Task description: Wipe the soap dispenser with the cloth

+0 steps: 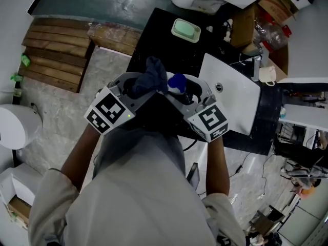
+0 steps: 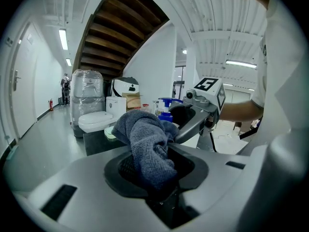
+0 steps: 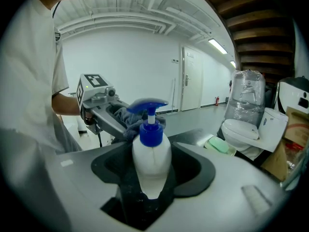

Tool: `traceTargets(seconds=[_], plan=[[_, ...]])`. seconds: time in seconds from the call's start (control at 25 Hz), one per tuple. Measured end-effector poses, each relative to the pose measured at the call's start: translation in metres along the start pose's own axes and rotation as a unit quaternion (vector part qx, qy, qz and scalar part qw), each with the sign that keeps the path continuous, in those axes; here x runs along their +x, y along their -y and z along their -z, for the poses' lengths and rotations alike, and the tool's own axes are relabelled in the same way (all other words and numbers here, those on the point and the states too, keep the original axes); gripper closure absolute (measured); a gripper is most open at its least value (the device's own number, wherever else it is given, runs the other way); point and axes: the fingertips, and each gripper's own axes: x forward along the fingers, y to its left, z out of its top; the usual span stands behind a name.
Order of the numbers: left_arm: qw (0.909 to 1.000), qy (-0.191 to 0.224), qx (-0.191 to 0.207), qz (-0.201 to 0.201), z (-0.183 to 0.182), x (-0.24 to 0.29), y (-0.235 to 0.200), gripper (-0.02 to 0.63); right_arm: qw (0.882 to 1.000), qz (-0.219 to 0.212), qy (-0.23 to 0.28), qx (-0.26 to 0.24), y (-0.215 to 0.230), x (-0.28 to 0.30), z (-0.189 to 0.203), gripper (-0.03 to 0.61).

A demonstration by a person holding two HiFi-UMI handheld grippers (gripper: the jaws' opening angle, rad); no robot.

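A white soap dispenser (image 3: 151, 156) with a blue pump stands upright between the fingers of the right gripper (image 1: 187, 92). The fingers are set wide and clamped low on its body, with the pump rising above them. Just beyond the pump, a dark blue cloth (image 2: 147, 146) is bunched in the closed fingers of the left gripper (image 1: 138, 88), its loose end at or very near the bottle's neck. Both are held in the air above a black bench (image 1: 154, 32), with a green soap dish (image 1: 185, 29) farther beyond the fingers. The bottle looks smooth, rigid and probably slippery, so the body is the place to hold; the pump head would likely sink or turn. The cloth is soft and limp.
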Motion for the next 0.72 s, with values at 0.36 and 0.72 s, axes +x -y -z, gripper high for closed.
traceTargets(seconds=[0.36, 0.72], plan=[[0.9997, -0.023, -0.001, 0.011, 0.014, 0.007, -0.001, 0.505, 1.0, -0.002, -0.003, 0.0, 0.002, 0.0, 0.002, 0.333], [0.9989, -0.042, -0.006, 0.017, 0.026, 0.012, -0.004, 0.505, 1.0, -0.005, -0.004, 0.005, 0.0, 0.001, 0.001, 0.333]])
